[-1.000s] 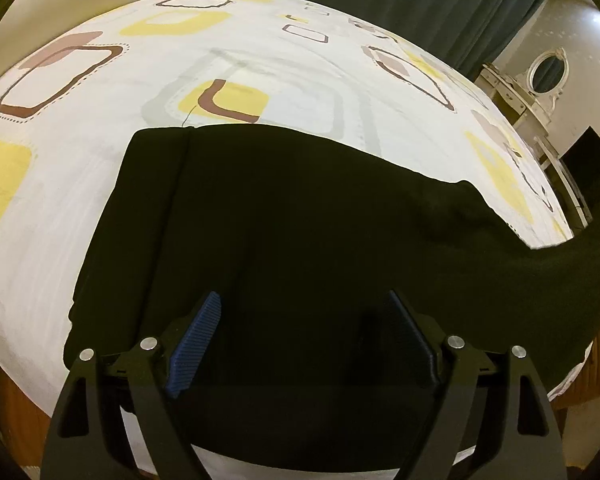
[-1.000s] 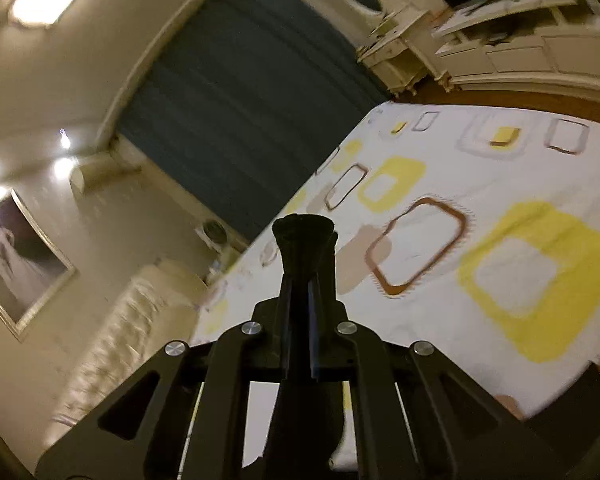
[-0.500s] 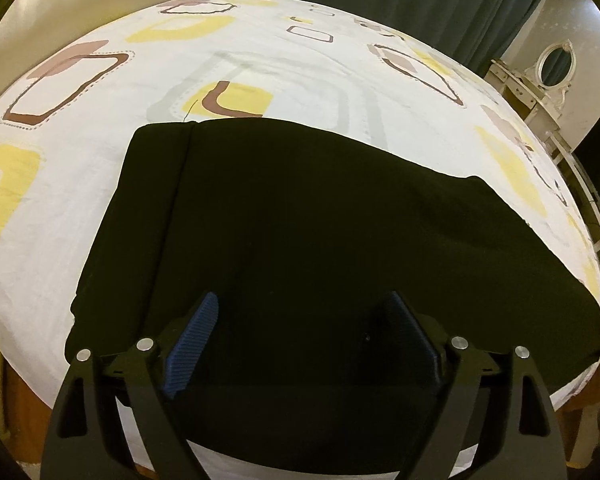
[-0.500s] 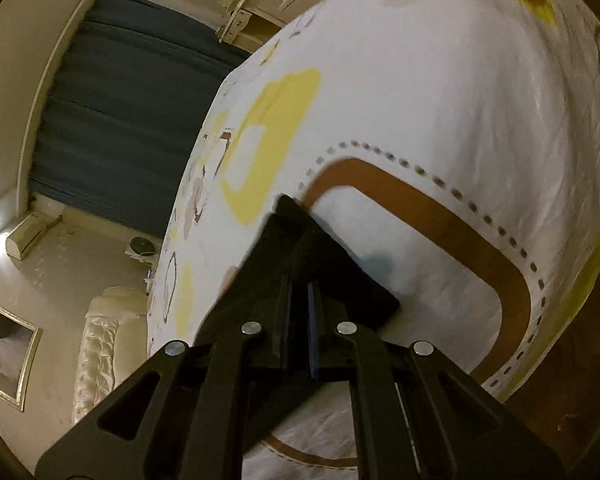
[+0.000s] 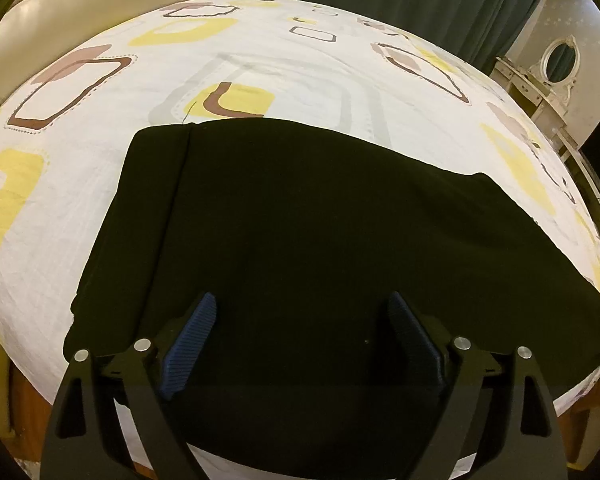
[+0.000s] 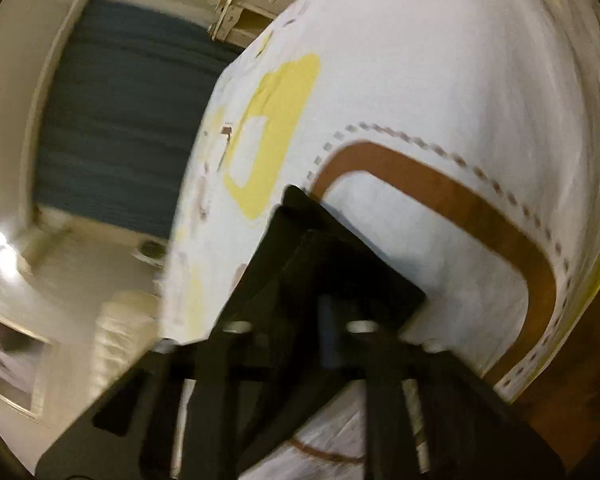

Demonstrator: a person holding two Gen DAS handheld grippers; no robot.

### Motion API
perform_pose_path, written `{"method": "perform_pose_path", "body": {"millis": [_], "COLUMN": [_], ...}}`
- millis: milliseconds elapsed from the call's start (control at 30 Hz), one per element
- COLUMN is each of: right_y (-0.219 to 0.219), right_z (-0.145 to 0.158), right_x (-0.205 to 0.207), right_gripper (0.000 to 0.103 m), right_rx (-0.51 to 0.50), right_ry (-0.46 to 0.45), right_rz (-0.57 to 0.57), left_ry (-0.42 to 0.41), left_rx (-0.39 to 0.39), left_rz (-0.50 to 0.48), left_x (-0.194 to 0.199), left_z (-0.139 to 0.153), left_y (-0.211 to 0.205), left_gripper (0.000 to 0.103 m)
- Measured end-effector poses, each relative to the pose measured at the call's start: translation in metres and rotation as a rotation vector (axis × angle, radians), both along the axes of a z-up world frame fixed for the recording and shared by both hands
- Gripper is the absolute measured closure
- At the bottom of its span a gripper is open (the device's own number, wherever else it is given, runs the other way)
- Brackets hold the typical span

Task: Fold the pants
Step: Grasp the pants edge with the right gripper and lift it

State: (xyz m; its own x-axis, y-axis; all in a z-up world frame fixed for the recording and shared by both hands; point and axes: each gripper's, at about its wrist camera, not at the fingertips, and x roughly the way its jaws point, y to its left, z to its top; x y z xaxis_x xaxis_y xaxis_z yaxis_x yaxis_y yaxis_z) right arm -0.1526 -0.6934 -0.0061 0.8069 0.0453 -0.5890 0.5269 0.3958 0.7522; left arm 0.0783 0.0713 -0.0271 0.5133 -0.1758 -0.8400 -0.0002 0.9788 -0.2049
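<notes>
Black pants [image 5: 300, 240] lie spread across the patterned bed sheet [image 5: 260, 60], reaching from the left to the bed's right edge. My left gripper [image 5: 300, 300] hovers over their near part. It is open, its blue pads wide apart, and nothing is pinched between them. In the blurred right wrist view my right gripper [image 6: 332, 280] is shut on a corner of the pants [image 6: 300, 240]. That black cloth covers its fingertips and rests low on the sheet [image 6: 440, 100].
A cream padded headboard [image 5: 80, 8] stands at the far left and dark curtains [image 5: 400, 0] at the back. A white dresser with an oval mirror [image 5: 556, 60] is to the right. The bed's wooden edge [image 6: 572, 380] lies close to my right gripper.
My right gripper came down from the air to the sheet with the cloth corner in it. The pants' right end, lifted before, now lies flat. My left gripper barely moved.
</notes>
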Motion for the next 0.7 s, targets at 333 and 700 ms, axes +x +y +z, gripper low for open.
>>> {"method": "perform_pose_path", "body": {"millis": [333,700], "right_y": [0.011,-0.024], "right_z": [0.125,-0.048], "right_x": [0.035,-0.066], "right_gripper": [0.096,0.091], "right_rx": [-0.111,0.166], "right_ry": [-0.304,-0.050], "right_rz": [0.168,-0.005], "left_ry": [0.011,0.008], "left_rx": [0.008,0.028], "left_rz": [0.018,0.020], "left_x": [0.001,0.002], "left_z": [0.000,-0.001], "left_y": [-0.002,-0.005], "left_gripper": [0.016,0.014]}}
